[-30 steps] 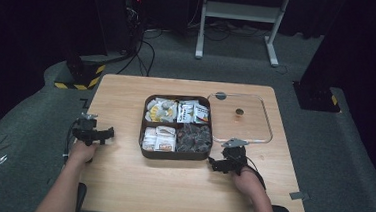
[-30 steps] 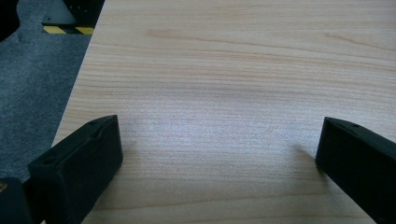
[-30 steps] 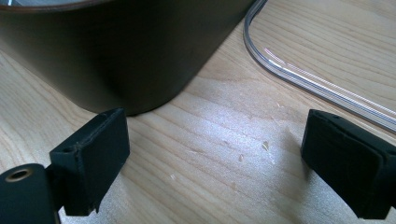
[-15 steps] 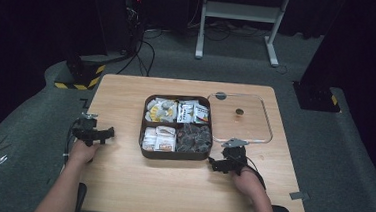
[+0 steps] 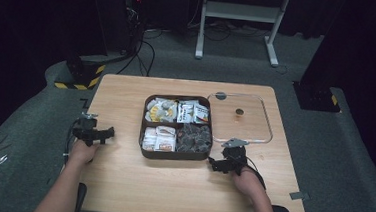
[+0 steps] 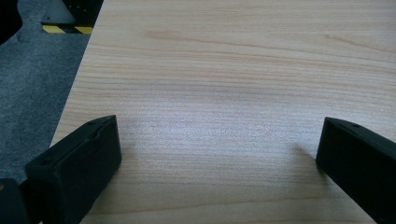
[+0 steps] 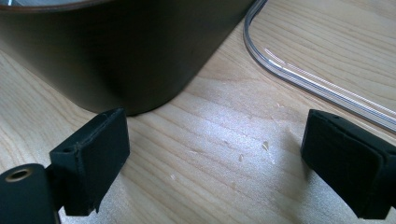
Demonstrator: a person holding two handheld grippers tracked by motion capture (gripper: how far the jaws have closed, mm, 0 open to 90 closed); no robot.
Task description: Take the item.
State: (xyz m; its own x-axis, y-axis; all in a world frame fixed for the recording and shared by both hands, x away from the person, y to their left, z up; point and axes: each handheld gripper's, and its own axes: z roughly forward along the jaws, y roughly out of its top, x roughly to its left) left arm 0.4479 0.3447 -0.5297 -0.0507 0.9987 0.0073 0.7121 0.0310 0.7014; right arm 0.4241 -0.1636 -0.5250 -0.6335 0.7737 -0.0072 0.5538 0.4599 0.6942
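Nearest the table's front edge, on the person's right: right gripper (image 5: 222, 163), resting low on the wood, jaws spread wide and holding nothing, as the right gripper view confirms with bare table (image 7: 224, 140) between the two black pads. Just ahead of it and slightly toward the left jaw: the rounded near-right corner of the dark brown snack tray (image 7: 130, 51), close but apart from that jaw. Ahead toward the right jaw: the curved edge of the clear lid (image 7: 299, 77), lying flat on the table. From above, same picture: tray (image 5: 174, 155) at the table's centre, four compartments filled with wrapped snacks and dark pieces; lid (image 5: 265, 136) directly beside the tray's right wall, roughly square with rounded corners, a small knob near its middle. Over on the other side: left gripper (image 5: 97, 134), near the table's left edge, likewise wide open and empty, pointing across bare wood (image 6: 233, 93), well apart from the tray. Deciding relation, then: lid beyond and to the right of the right gripper, its near rim running crosswise to the jaws, so plainly the right hand's reach rather than the left's. Likely next: a short forward move to pinch that near rim. Farther back: grey carpet, cables, a white stand's legs.
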